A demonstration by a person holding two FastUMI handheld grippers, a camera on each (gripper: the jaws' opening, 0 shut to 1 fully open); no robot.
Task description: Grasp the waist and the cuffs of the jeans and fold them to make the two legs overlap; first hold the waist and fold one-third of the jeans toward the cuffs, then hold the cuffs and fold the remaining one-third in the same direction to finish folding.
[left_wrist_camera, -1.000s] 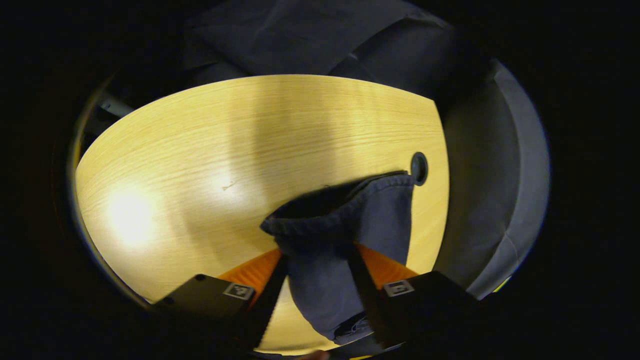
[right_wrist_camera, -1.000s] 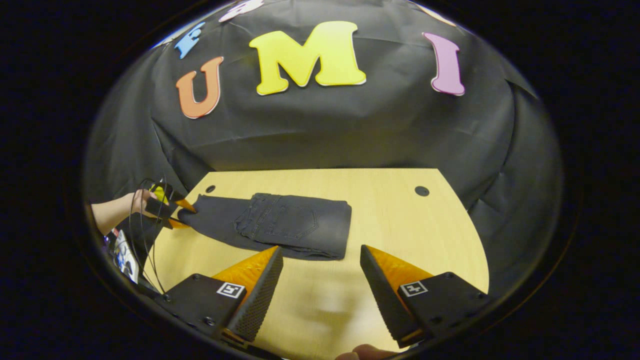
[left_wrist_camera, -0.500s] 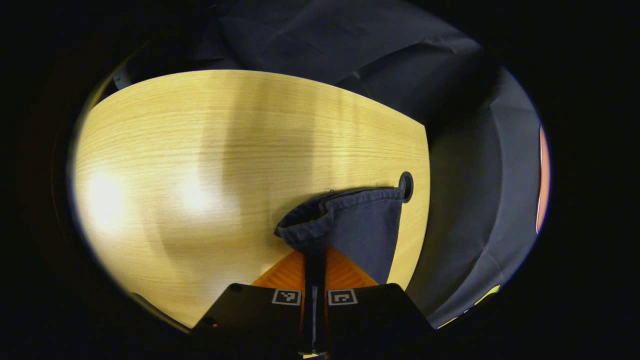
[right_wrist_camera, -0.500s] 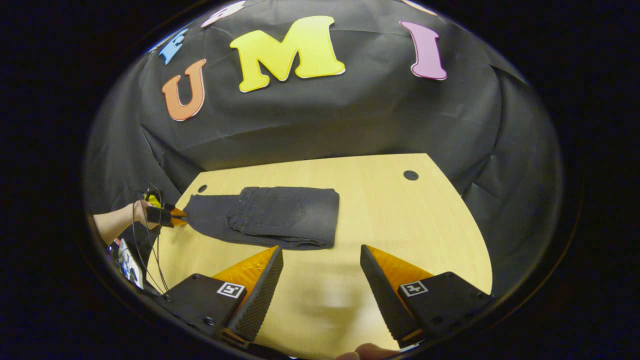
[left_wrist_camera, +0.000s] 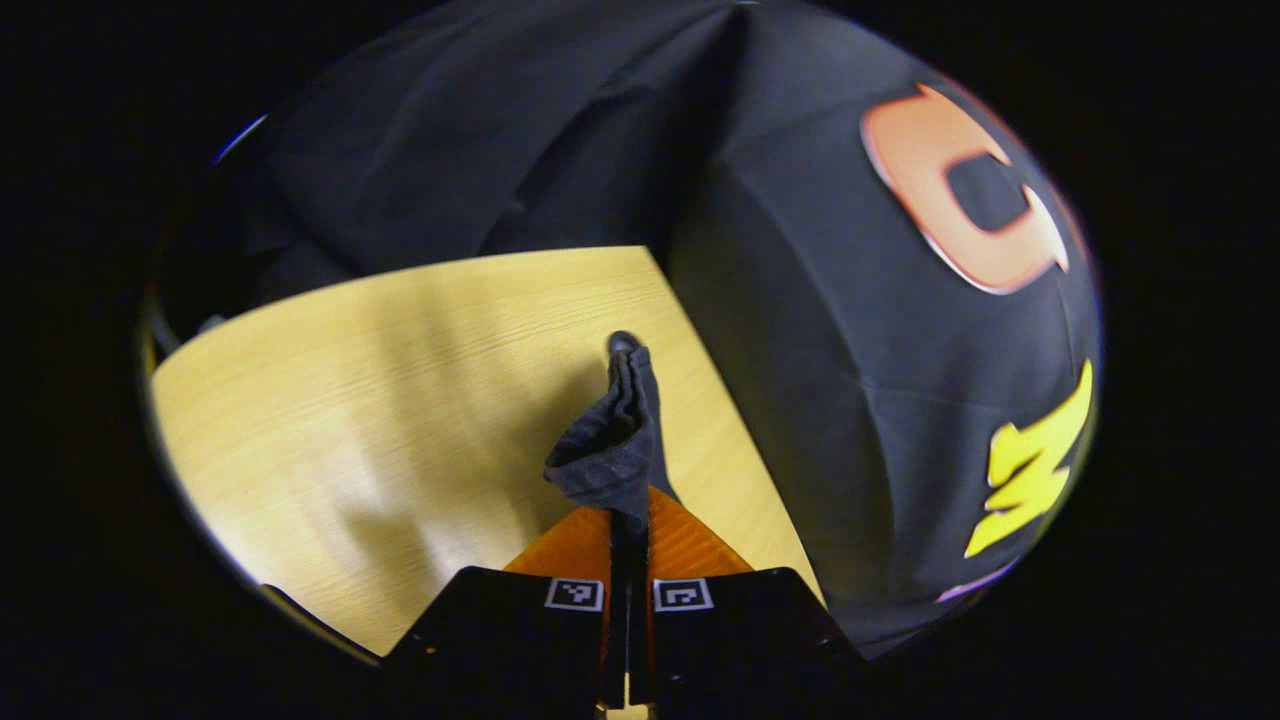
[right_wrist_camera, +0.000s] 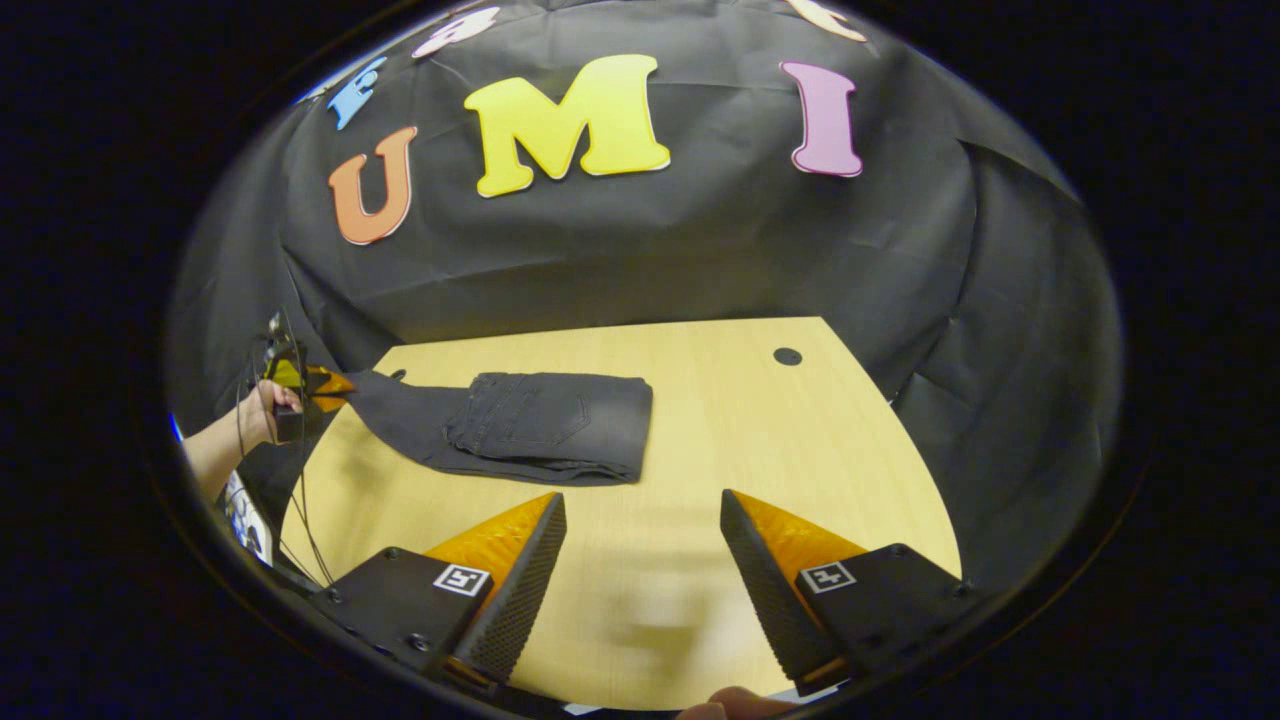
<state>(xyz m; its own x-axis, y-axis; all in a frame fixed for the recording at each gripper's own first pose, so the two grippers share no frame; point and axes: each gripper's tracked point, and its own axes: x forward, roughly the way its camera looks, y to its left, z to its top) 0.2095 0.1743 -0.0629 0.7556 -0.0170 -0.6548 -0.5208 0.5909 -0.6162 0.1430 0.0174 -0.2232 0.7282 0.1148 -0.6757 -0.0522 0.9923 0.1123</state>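
We are gripping the cuffs with the left tongs, both fingers pressed together on the bunched denim, which is sticking up just ahead of the tips. In the right gripper view the same left tongs are showing far off to the left, in a hand at the table's edge, raising the cuff end just off the wood. The jeans are lying ahead and to the left of the right tongs, well apart from them, with the waist third already folded over the legs. The right tongs are hanging wide apart over bare table, holding nothing.

We judge that we are in the last step: carrying the cuffs across onto the folded stack. That calls for a level sweep towards the waist fold, then a flat release with edges lined up.

We are counting one pair of jeans, two tongs, one table.
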